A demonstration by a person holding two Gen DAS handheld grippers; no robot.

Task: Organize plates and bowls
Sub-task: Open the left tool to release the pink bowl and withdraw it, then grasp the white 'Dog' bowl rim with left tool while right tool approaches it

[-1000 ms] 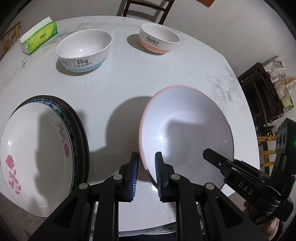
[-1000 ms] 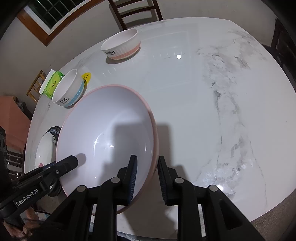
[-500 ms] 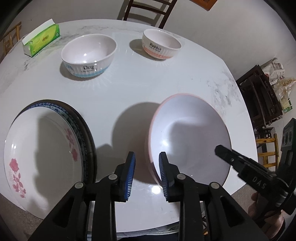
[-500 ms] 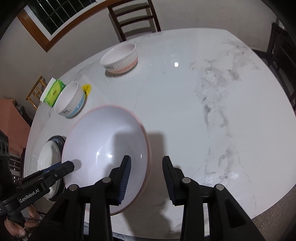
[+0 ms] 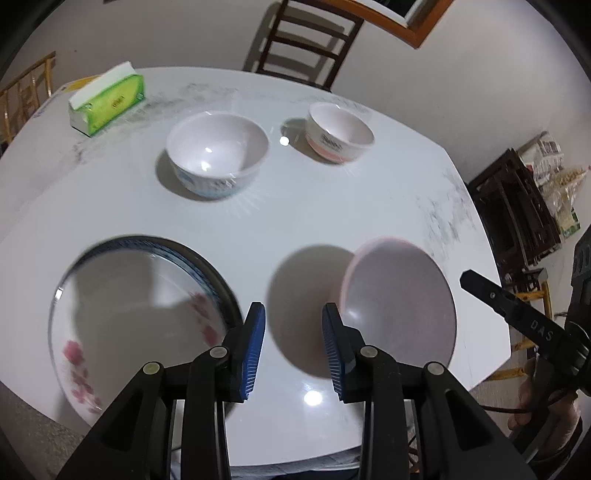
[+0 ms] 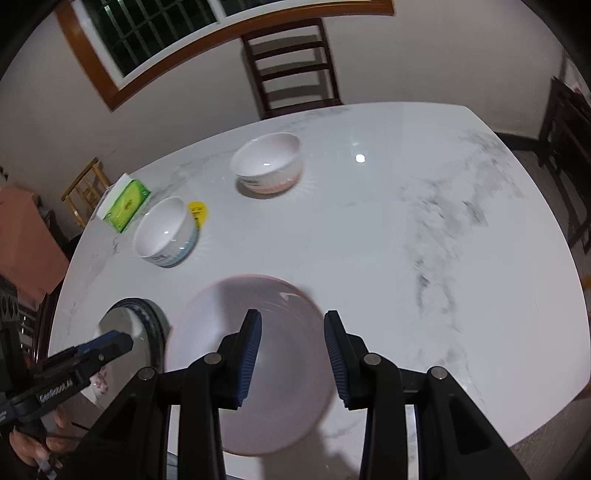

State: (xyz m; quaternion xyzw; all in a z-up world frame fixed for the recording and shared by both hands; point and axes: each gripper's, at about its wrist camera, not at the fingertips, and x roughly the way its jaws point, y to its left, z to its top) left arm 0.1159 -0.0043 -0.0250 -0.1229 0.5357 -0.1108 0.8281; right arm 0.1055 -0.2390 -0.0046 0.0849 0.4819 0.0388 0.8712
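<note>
Pink bowl (image 5: 400, 306) now sits free on the bench (image 5: 332, 206), right of the plate stack (image 5: 140, 317). Left gripper (image 5: 293, 345) and right gripper (image 6: 291, 354) have just opened their jaws off its rim and lifted clear, holding nothing; two small bowls (image 5: 218, 158) likely go next.

A home dining room: a white marble-patterned dining table (image 6: 424, 236) is ringed by dark wooden chairs (image 6: 291, 66), with household crockery and a green tissue box (image 5: 107, 98) on it. A wood-framed window (image 6: 155, 33) with bars sits in a plain wall, and a dark wooden rack (image 5: 517, 206) holds packaged goods.
</note>
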